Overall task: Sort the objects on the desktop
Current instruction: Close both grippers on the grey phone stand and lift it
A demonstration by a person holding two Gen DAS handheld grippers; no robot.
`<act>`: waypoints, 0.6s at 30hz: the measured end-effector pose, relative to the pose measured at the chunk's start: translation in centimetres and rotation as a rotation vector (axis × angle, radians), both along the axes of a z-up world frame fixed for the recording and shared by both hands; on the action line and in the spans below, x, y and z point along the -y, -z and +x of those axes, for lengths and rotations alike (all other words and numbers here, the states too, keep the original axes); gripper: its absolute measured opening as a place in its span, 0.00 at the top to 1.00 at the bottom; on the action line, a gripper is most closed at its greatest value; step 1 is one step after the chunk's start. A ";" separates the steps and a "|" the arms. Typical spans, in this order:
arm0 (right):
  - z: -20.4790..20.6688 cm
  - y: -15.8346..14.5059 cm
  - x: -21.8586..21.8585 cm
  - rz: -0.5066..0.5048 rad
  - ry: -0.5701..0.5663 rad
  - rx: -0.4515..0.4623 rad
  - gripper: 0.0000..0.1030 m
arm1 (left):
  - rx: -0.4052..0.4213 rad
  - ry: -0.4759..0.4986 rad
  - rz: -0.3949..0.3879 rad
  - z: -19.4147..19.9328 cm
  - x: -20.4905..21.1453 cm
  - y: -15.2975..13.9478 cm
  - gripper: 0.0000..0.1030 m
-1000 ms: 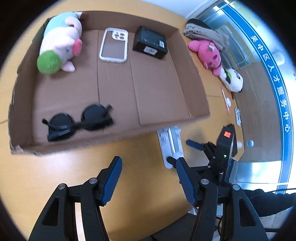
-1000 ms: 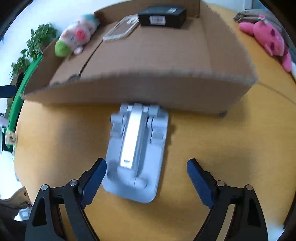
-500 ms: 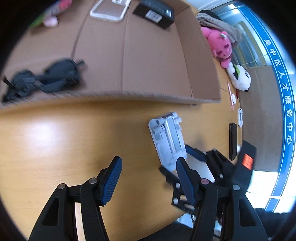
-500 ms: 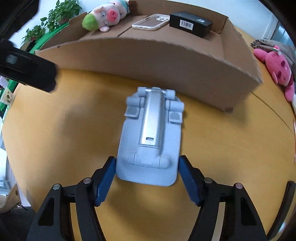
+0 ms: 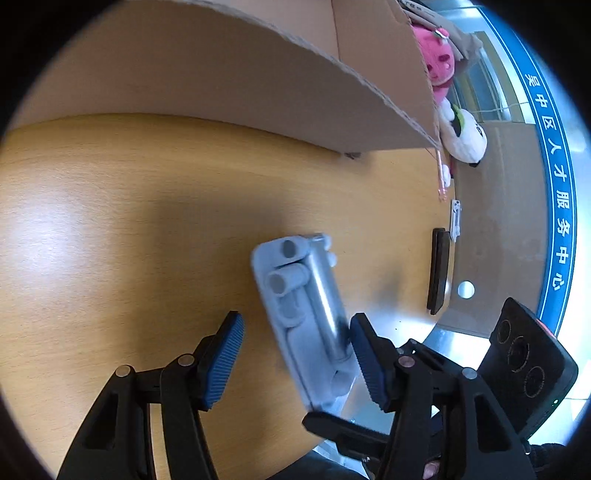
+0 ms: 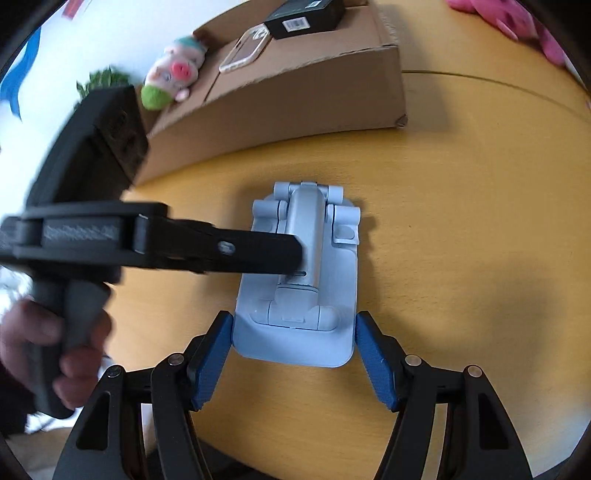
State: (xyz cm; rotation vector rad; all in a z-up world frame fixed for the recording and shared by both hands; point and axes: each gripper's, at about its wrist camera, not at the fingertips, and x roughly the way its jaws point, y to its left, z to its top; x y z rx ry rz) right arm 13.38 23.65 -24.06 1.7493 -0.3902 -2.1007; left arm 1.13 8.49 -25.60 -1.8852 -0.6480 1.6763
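A folded light-grey phone stand [image 6: 303, 277] lies on the wooden table in front of the cardboard box [image 6: 295, 107]. My right gripper [image 6: 293, 354] is shut on the stand's near end, both blue pads against its sides. My left gripper [image 5: 295, 350] is open; in the left wrist view the stand [image 5: 306, 314] lies tilted between its fingers, close to the right pad. In the right wrist view a left gripper finger [image 6: 236, 251] reaches over the stand from the left. The box holds a plush pig [image 6: 173, 74], a phone case [image 6: 247, 50] and a black box [image 6: 306, 16].
Right of the box lie a pink plush [image 5: 436, 59] and a white panda plush [image 5: 465, 136]. A pink pen [image 5: 440, 173], a small white clip [image 5: 455, 219] and a black flat object [image 5: 437, 273] lie near the table's right edge.
My left gripper has dropped low and moved in over the stand from the left. My right gripper has stayed closed on the stand's near end.
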 end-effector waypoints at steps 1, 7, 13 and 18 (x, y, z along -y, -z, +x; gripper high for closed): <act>0.1 -0.1 -0.1 -0.010 0.005 0.003 0.30 | 0.005 -0.003 0.022 0.1 0.1 0.0 0.61; 0.9 -1.2 -0.5 -0.055 0.028 0.007 0.30 | -0.020 0.003 0.026 0.3 0.3 -2.2 0.62; 1.2 -5.7 0.9 -0.048 0.012 -0.065 0.30 | -0.107 0.017 0.021 -0.1 0.6 -7.4 0.62; -0.2 -9.9 2.2 -0.046 0.001 -0.170 0.30 | -0.209 0.016 0.005 -1.8 1.5 -12.2 0.62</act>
